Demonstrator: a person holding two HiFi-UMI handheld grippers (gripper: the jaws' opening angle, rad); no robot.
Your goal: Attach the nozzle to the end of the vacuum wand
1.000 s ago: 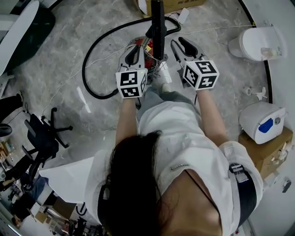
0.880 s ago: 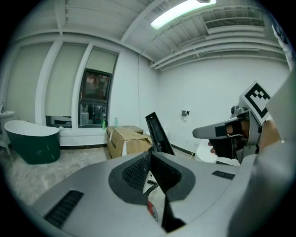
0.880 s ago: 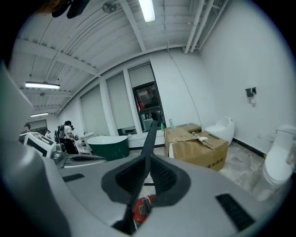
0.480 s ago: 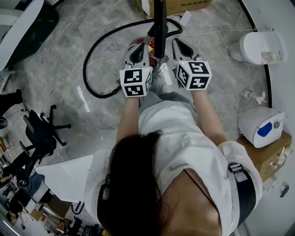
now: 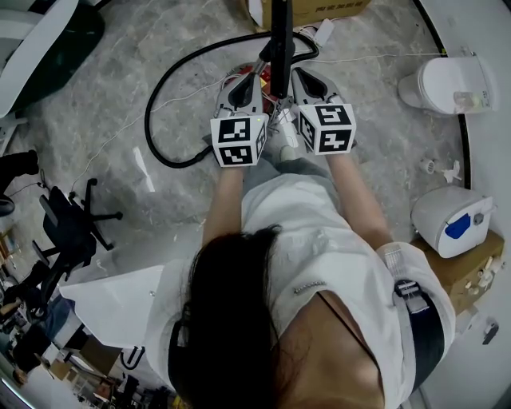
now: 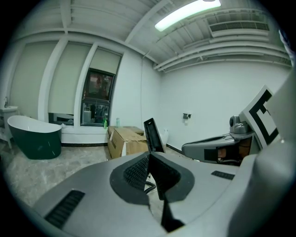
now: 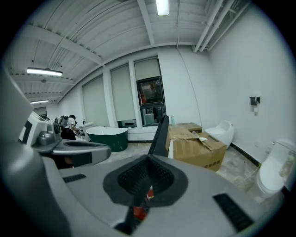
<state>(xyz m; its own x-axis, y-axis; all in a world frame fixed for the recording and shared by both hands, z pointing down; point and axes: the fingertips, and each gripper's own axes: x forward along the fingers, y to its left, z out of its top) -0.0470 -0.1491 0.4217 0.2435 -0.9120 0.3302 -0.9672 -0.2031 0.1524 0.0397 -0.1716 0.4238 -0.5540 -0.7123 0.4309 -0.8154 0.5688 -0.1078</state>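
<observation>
A long black wand piece (image 5: 276, 48) stands upright over the red vacuum body (image 5: 246, 80) on the floor. Where wand and nozzle meet I cannot tell. My left gripper (image 5: 259, 76) presses on it from the left and my right gripper (image 5: 292, 76) from the right, at about the same height. In the left gripper view the pads are shut on the black piece (image 6: 153, 134), whose slant-cut end rises beyond the left gripper (image 6: 155, 162). The right gripper view shows the same black piece (image 7: 160, 134) clamped in the right gripper (image 7: 147, 166), with red showing below.
A black hose (image 5: 164, 88) loops over the marble floor to the left. A cardboard box (image 5: 315, 8) lies just beyond the vacuum, and a toilet (image 5: 443, 76) stands to the right. A white and blue device (image 5: 451, 216) sits on a box. A dark green bathtub (image 7: 107, 136) and an office chair (image 5: 68, 228) are on the left.
Both grippers have closed in on the black wand piece and shut on it. The right one slid left towards it; the left one barely moved.
</observation>
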